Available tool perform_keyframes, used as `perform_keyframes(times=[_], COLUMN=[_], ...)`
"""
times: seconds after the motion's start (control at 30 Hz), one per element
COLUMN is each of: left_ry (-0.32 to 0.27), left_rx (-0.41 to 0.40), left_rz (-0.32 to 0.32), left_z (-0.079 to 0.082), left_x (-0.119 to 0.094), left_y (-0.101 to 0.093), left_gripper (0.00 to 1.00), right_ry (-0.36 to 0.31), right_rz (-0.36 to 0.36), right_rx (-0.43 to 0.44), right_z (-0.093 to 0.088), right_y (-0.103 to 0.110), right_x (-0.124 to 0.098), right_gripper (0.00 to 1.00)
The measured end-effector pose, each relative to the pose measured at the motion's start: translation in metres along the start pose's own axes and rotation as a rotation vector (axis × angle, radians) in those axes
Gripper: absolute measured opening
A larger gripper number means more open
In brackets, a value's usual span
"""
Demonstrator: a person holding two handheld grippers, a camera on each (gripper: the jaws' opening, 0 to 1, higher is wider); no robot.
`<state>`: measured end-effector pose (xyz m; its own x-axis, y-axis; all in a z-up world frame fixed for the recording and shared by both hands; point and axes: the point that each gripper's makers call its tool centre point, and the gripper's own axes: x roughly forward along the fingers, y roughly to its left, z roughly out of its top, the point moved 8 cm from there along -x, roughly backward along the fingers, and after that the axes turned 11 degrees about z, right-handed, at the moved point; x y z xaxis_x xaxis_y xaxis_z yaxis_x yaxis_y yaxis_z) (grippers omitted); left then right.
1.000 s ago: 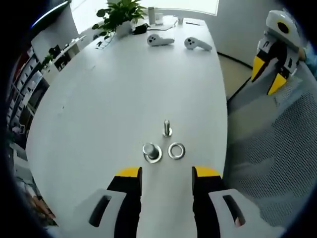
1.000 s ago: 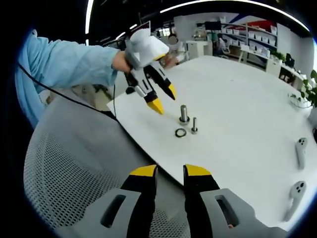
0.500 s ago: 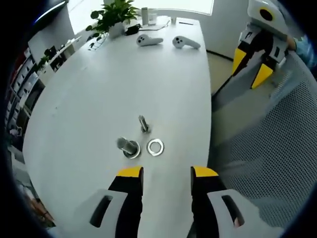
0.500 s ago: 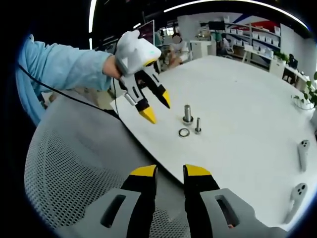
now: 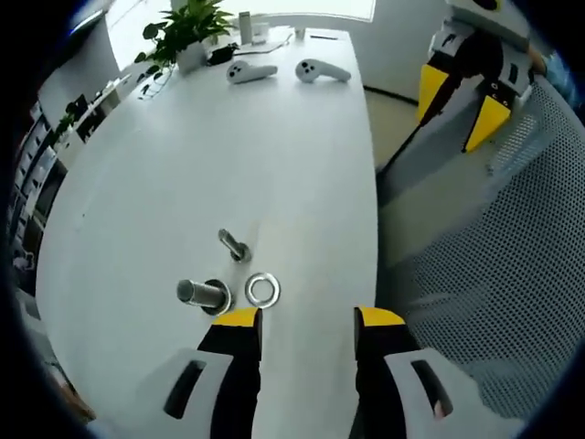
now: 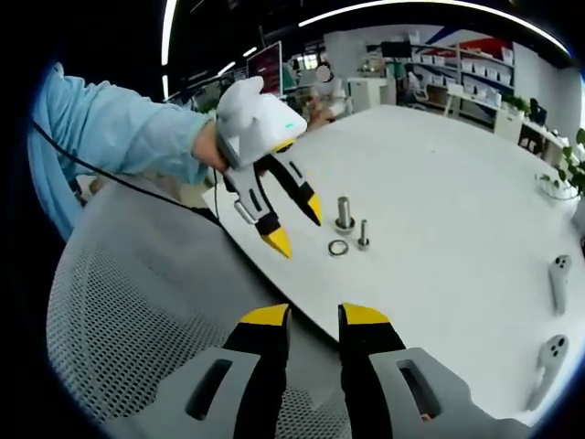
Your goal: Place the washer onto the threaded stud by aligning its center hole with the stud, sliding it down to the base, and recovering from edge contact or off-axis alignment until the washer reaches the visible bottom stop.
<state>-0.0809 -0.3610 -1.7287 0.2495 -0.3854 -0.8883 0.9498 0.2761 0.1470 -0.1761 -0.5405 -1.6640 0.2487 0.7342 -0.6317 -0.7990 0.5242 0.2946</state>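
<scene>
Over the last second the left hand-held gripper has come down and closer to the parts: in the left gripper view the hardware has slid from mid-picture to just beyond its yellow fingertips, though much of that shift is the camera riding on the hand. Reading that view from left to right, a large bolt with a collar at its base stands nearest the left jaw, a smaller threaded stud stands a little farther out, and the washer lies flat on the white table, just beside the large bolt and near the stud, touching neither as far as I can tell. The washer is not yet picked up and not yet on any stud. Far beyond lie two game controllers and a potted plant; a mesh chair back spreads to the right. The left jaws stand apart with nothing between them. The washer lies straight ahead of them, slightly toward the left jaw, so a short forward-and-down reach should meet it; both studs point up from the table, so the washer must be lowered flat along that axis. The right hand-held gripper hangs well back over the chair, jaws nearly together and bare, so the left one is plainly nearer and looks set to make the pick.
</scene>
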Motion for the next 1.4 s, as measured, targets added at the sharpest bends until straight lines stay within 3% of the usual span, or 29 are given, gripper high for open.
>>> perform_keyframes(times=[0.7,1.03,1.27,1.4], left_ry=[0.025,0.002,0.015,0.012], left_rx=[0.088,0.1,0.123,0.095], left_rz=[-0.02,-0.021,-0.008,-0.001], left_z=[0.008,0.017,0.013,0.012], left_x=[0.04,0.045,0.045,0.045], left_y=[-0.001,-0.004,-0.003,-0.002], left_gripper=[0.37,0.37,0.37,0.36], right_ry=[0.006,-0.012,-0.014,-0.011], right_rz=[-0.008,-0.012,-0.012,-0.014], right_rx=[0.029,0.042,0.049,0.047], right_z=[-0.003,-0.002,-0.003,-0.003], right_y=[-0.001,-0.002,-0.002,-0.002], right_x=[0.0,-0.001,-0.001,-0.001], right_gripper=[0.23,0.23,0.23,0.23])
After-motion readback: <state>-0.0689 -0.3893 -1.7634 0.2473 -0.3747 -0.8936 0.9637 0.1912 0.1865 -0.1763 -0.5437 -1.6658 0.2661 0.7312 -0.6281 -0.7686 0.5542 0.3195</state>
